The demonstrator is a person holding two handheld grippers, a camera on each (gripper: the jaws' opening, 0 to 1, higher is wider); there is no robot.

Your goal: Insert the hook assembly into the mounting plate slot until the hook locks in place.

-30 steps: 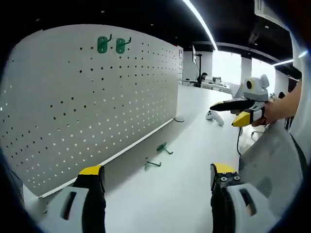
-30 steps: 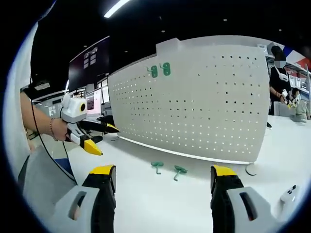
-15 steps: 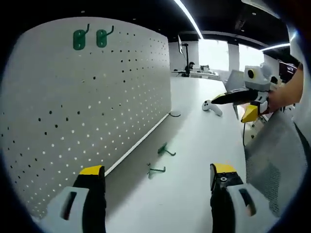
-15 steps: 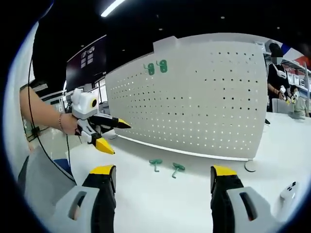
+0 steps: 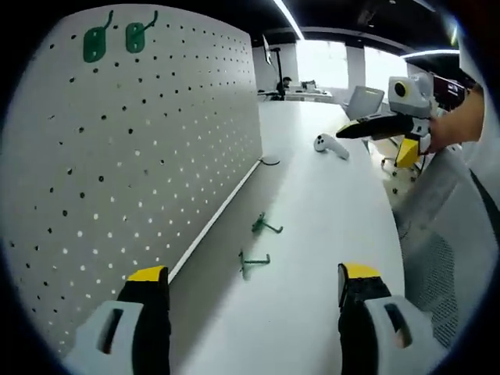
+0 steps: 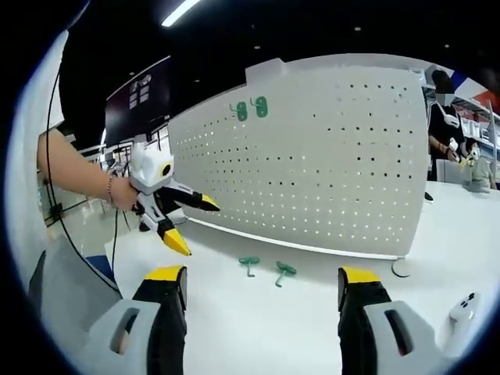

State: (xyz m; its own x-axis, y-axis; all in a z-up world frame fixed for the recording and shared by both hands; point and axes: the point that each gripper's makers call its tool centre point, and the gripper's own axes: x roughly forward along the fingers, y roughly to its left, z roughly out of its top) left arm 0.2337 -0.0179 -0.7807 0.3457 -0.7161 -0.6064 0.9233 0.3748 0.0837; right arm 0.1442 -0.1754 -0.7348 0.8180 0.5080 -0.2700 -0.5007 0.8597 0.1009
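Hooks [image 5: 262, 245] are lying loose on the counter [image 5: 328, 234] by the pegboard [image 5: 133, 156], beyond both tools [image 5: 254, 285] [image 6: 262, 281], which are hovering released, grasping nothing.

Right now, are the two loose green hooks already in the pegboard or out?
Out. Both loose green hooks lie on the white table by the pegboard.
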